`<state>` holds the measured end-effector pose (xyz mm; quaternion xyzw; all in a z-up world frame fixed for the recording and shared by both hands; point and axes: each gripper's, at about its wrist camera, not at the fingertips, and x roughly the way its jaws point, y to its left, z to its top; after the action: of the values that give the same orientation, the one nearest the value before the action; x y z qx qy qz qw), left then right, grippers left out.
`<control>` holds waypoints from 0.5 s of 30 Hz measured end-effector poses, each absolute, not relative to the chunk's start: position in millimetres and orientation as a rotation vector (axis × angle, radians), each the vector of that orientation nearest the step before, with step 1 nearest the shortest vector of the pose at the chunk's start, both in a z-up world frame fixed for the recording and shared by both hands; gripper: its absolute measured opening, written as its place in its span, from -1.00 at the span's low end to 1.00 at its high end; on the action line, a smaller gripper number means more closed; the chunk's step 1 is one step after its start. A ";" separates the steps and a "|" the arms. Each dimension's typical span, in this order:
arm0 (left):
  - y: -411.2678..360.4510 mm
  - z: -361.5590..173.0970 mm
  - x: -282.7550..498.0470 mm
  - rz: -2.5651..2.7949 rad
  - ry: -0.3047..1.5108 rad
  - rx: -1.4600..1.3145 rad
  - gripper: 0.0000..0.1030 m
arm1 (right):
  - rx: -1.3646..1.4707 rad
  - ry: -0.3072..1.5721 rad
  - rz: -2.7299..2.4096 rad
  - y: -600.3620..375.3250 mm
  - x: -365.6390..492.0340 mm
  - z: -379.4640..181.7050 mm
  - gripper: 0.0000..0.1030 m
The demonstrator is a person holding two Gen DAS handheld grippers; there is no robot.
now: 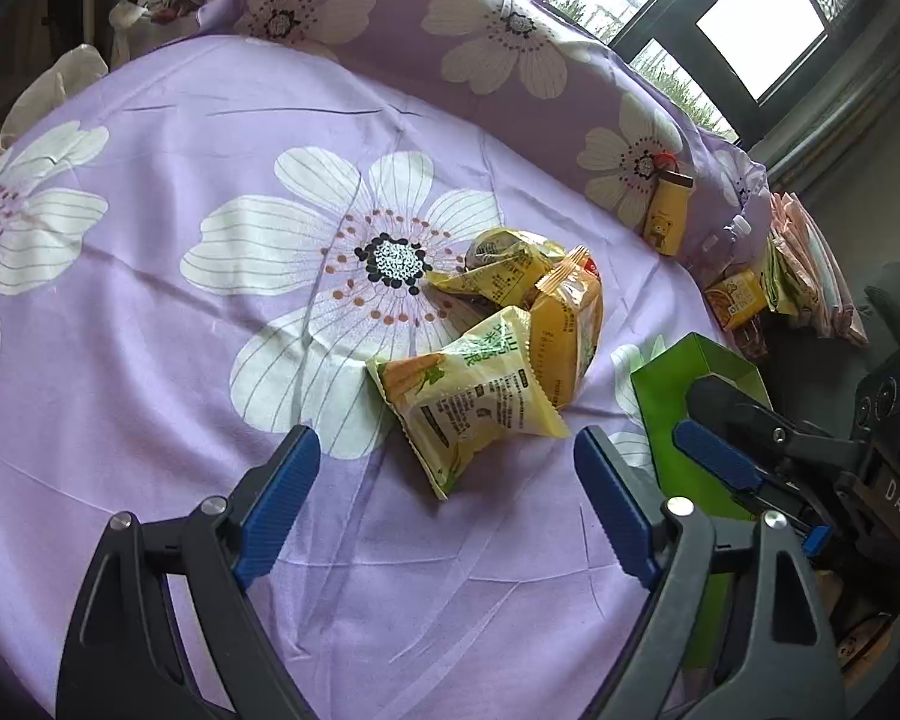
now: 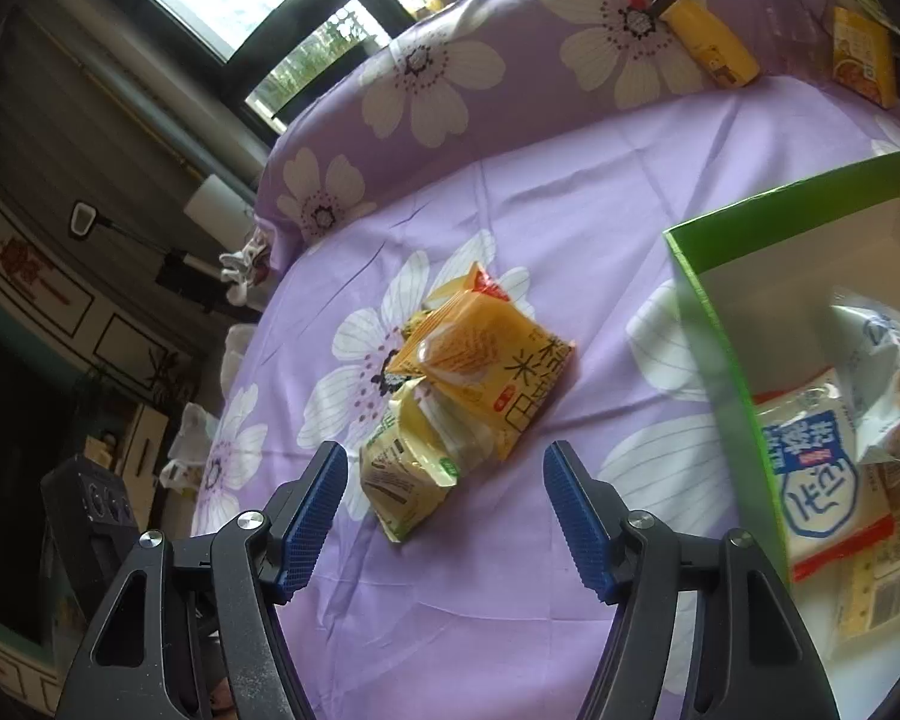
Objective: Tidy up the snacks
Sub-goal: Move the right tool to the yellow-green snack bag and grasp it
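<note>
Black tongs — ribbed blue pads, silver screws.

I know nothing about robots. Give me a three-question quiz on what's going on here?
1. True or false: both grippers, left and right, are open and hold nothing.
2. Where do the white-and-blue packets lie? A) on the pillow B) in the green box C) on the floor
3. Fill in: the yellow packets lie in a pile on the ____ floral sheet.

Key: 1 true; 2 B; 3 purple.
</note>
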<state>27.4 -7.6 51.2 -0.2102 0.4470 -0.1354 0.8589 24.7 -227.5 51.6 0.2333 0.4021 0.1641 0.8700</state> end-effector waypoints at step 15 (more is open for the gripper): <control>-7.6 18.8 44.9 -0.373 0.981 -0.522 0.34 | 0.253 0.946 0.412 -151.9 74.0 30.1 -0.03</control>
<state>44.9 -7.6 18.8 -0.2464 0.4627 -0.1761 0.8332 74.0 -151.9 30.1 0.1205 0.4510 0.1963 0.8623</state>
